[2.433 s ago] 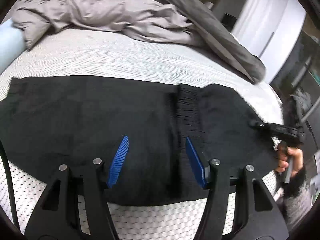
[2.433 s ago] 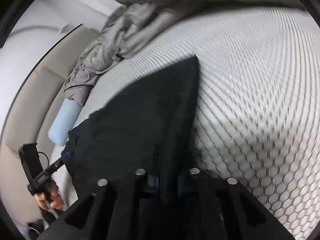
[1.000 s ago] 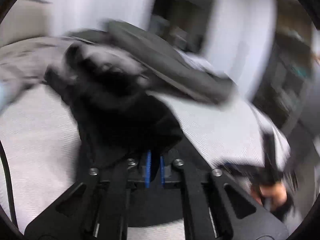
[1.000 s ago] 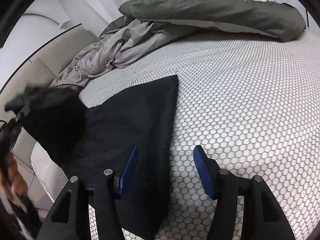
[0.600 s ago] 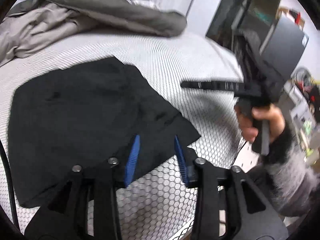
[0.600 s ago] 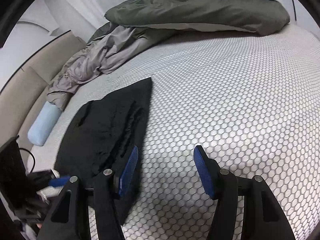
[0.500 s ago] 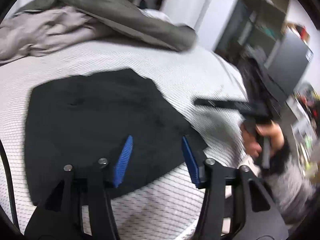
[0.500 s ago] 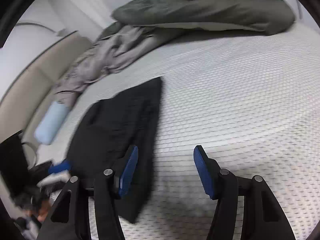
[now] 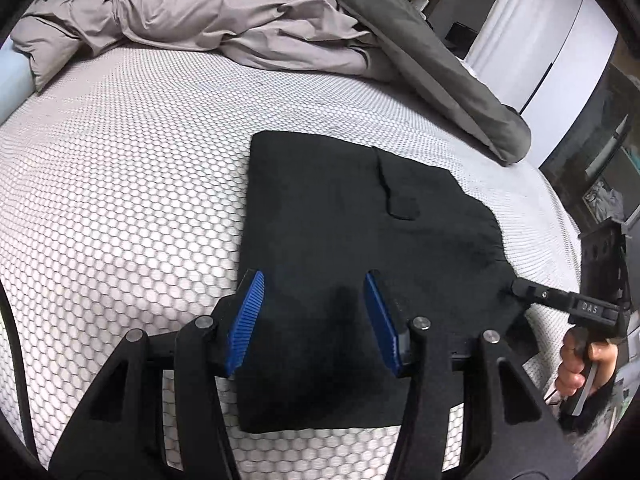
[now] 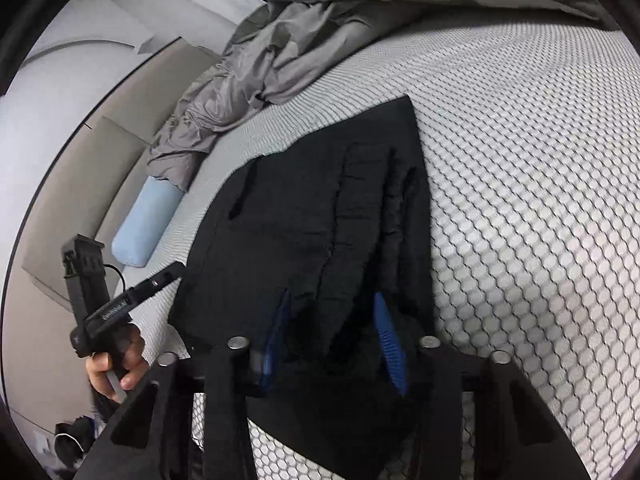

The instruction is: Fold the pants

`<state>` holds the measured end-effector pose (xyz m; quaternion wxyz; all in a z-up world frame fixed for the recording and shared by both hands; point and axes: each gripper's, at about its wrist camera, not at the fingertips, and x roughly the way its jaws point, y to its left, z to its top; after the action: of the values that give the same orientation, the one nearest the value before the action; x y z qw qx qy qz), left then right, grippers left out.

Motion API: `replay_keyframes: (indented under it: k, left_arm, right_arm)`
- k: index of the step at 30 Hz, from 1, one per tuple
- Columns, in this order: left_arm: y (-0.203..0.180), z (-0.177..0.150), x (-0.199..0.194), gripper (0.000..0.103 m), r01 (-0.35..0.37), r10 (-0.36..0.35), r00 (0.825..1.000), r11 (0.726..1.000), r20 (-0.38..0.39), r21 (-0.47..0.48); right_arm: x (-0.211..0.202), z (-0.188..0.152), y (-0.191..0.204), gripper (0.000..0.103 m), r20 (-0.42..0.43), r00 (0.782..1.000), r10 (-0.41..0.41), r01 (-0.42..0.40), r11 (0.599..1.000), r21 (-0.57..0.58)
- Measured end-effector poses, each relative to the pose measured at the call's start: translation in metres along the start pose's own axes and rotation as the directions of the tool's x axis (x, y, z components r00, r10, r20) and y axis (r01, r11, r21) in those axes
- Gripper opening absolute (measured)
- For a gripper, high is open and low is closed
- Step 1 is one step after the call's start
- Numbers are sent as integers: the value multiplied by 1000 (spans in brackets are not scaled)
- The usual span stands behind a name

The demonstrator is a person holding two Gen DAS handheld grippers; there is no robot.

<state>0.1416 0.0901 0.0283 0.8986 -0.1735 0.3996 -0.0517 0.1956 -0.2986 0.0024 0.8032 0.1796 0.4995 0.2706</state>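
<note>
Now we have the black pants (image 9: 360, 248) lying folded on the honeycomb-patterned mattress (image 9: 120, 184).
Grey bedding (image 9: 240, 28) sits bunched at the far side, apart from the bundle, likely to leave room for folding. Our left gripper (image 9: 312, 316) hovers spread wide over the near edge, gripping nothing; our right gripper (image 10: 332, 340) straddles a bunched corner with its jaws apart, probably set to take that edge.

Left of the folded pants (image 9: 352, 240) the honeycomb mattress (image 9: 120, 184) lies bare and wide. Beyond the pants, a rumpled gray blanket (image 9: 224, 20) bars the far edge. At the pants' near corners both grippers crowd in: left gripper (image 9: 312, 320), right gripper (image 10: 332, 344).
</note>
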Motion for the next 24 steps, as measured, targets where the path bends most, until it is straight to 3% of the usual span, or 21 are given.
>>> replay_keyframes:
  k: [2,5,9,10,12,14,19,24]
  left_arm:
    - [5,-2,-4,49,-16,16,1000,1000,3,10]
    - [8,0,-5,49,-17,17,1000,1000,0,4]
    - [9,-7,-7,49,-27,27,1000,999,-16,20]
    - [7,-9,-8,49,-31,32,999,999,-20,26]
    - [6,-8,-6,49,-36,36,999,999,-24,28]
    - [5,-7,-7,49,-35,36,999,999,-26,29]
    - [3,-6,0,49,-46,48,998,997,-41,56]
    - [5,-5,4,50,-45,48,998,998,-51,47]
  right_arm:
    - [-4,-1,12,9,32,999,-39,41,998,-50]
    - [-16,1,36,8,101,991,-82,95,987,-132]
    - [-5,-2,28,15,32,972,-234,236,962,-138]
    - [-3,-3,20,17,16,978,-207,207,974,-92]
    - [-6,-1,4,33,-7,994,-112,112,994,1]
    - [-11,0,-4,37,1,999,-54,54,998,31]
    - [2,5,-22,37,-37,995,90,-84,988,129]
    - [6,14,-14,38,-47,993,112,-107,988,110]
